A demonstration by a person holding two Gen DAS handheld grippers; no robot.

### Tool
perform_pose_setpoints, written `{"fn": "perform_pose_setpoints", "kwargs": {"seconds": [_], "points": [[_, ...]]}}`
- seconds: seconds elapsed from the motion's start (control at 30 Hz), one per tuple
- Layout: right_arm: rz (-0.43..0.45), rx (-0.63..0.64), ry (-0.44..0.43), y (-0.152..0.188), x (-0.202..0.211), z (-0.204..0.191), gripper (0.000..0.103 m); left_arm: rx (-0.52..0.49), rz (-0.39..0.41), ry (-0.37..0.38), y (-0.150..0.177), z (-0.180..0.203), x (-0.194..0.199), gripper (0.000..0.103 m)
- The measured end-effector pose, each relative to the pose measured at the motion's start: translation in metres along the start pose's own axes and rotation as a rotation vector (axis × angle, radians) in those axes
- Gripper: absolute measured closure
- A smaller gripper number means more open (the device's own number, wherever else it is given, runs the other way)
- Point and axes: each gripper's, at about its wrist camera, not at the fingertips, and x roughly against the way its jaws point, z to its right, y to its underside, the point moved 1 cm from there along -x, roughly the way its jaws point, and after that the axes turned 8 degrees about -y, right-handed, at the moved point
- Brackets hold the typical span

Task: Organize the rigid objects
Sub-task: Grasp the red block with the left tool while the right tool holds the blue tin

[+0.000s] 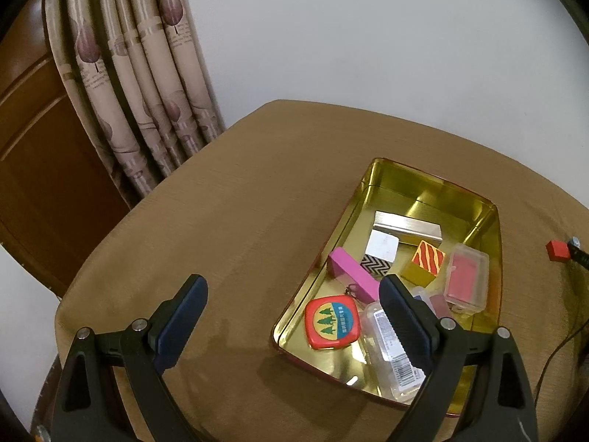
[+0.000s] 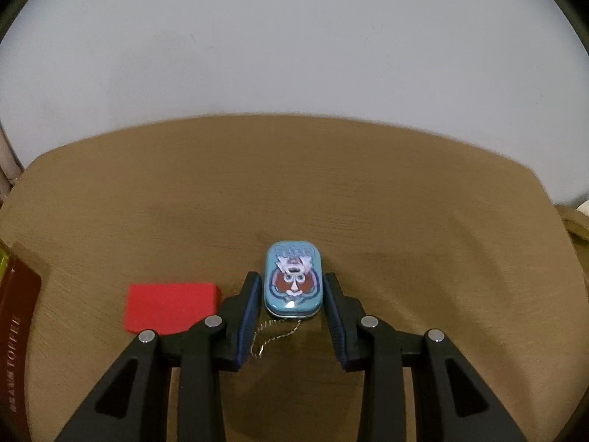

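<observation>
Blue oval tin with a painted face (image 2: 293, 277) lay on the tan desk (image 2: 294, 191) between my right gripper's (image 2: 293, 293) part-open jaws, neither pad visibly touching. My left gripper (image 1: 294, 298) hung wide open, empty, beside the gold rectangular tray (image 1: 371, 191) of small blocks.

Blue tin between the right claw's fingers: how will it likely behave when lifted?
The blue tin looks rigid, so probably won't deform. Its glossy rounded sides may slip against the right claw. The ball chain behind it would likely dangle.
</observation>
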Motion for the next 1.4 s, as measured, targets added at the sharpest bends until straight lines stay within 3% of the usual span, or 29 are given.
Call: {"fn": "perform_pose_setpoints", "kwargs": {"seconds": [0.53, 0.77, 1.07, 1.4], "points": [[0.036, 0.02, 0.01, 0.021, 0.023, 0.011, 0.072, -0.091, 0.056, -0.015, 0.007, 0.026, 0.011, 0.01], [0.032, 0.006, 0.066, 0.049, 0.049, 0.04, 0.072, -0.166, 0.077, 0.053, 0.014, 0.058, 0.029, 0.01], [0.031, -0.004, 0.094, 0.079, 0.079, 0.054, 0.072, -0.25, 0.114, 0.188, 0.012, 0.138, 0.065, 0.01], [0.033, -0.003, 0.092, 0.078, 0.097, 0.063, 0.072, -0.305, -0.027, 0.362, 0.01, 0.242, 0.062, 0.01]]}}
